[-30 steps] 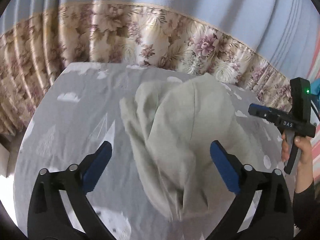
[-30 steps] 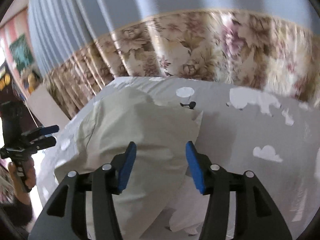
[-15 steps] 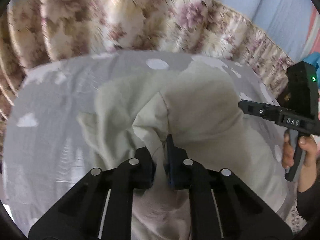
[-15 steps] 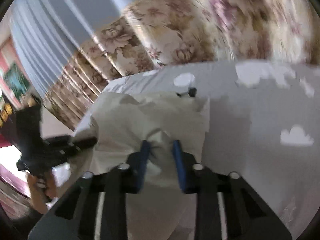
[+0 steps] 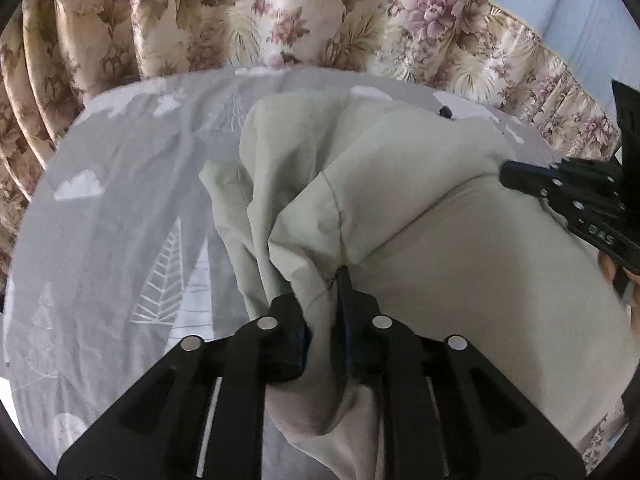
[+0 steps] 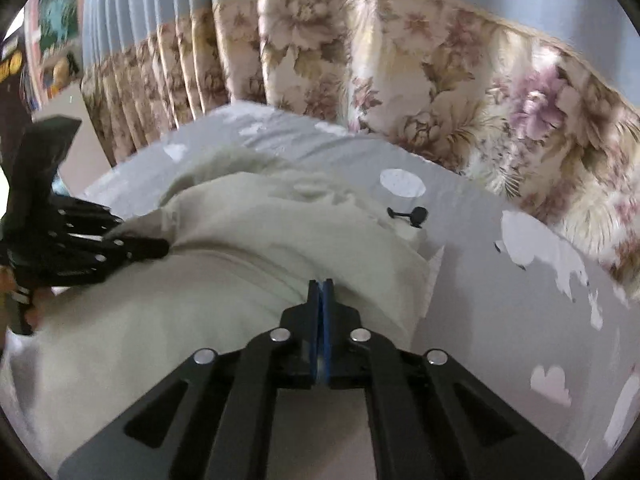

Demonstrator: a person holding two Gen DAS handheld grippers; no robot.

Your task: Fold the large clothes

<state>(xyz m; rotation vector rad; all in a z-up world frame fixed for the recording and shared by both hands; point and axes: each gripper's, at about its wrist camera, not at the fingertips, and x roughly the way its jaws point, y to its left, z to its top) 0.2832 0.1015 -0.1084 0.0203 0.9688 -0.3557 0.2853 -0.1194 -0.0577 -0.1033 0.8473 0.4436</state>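
Vs a second ago: both sets of jaws stood spread above the cloth, now both pinched in. Left gripper [image 5: 322, 312] jaws closed hard, then eased back a touch just now; thick bunch of pale garment [image 5: 420, 216] clamped between them, fabric bulging out above and below the pads. Right gripper [image 6: 320, 300] jaws just been closing, blue pads nearly flush, only a thin edge of cloth nipped at the tips, at a fold line of the garment [image 6: 224, 280]. Both cameras sit lower and closer to the bed than before; more sheet and less blue curtain in frame. Garment was lying in a smooth hump, now pulled into ridges toward each grip.

Garment: large, pale greenish-beige, light woven cloth. Lies on the bed sheet [image 5: 120, 208], grey with white clouds and trees, roughly mid-bed, right of centre in the left view. Left part crumpled in deep vertical folds with a seam running down into the left jaws; right part stretched smoother, one long crease arcing across toward the right gripper [image 5: 568, 196], seen at the right edge with its tips on the cloth. In the right view, left gripper [image 6: 132, 248] at the far left, tips buried in a fold. Far edge of the garment rumpled and a bit blurred.

Small black object [image 6: 412, 216] on the sheet just beyond the garment's far corner; cannot tell what it is. Floral curtain [image 6: 400, 80] hangs behind the bed.
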